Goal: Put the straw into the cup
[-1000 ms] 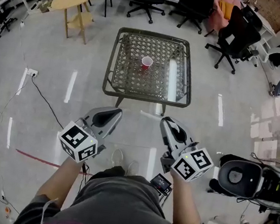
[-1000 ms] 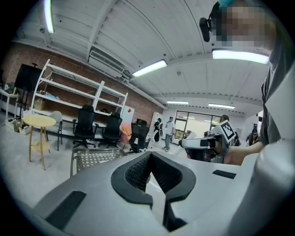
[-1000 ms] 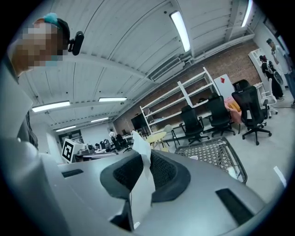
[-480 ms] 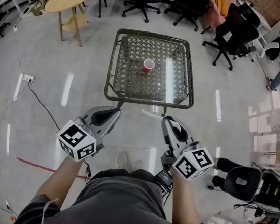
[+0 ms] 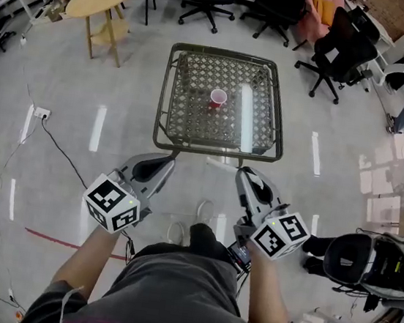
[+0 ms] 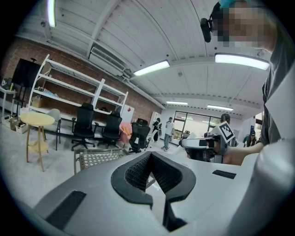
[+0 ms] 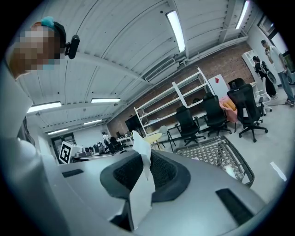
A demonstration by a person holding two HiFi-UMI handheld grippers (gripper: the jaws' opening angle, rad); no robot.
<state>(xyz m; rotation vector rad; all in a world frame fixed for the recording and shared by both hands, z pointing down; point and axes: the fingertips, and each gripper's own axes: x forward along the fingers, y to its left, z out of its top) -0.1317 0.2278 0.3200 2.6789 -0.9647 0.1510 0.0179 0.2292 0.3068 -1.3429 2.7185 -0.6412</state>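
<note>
left gripper [image 5: 164, 161] jaws pressed together, nothing between them. right gripper [image 5: 247, 173] pinching a white straw [image 5: 220, 165] that sticks out past its tip toward the left. both short of the table's [image 5: 216, 152] near edge. red cup [image 5: 218, 98] upright near table's middle, well apart from straw.

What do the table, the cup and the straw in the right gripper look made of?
Table: dark metal frame, woven lattice top, seemingly under glass, given the glare.
Cup: red, white inside, probably plastic.
Straw: white, creased like paper wrapping.
</note>
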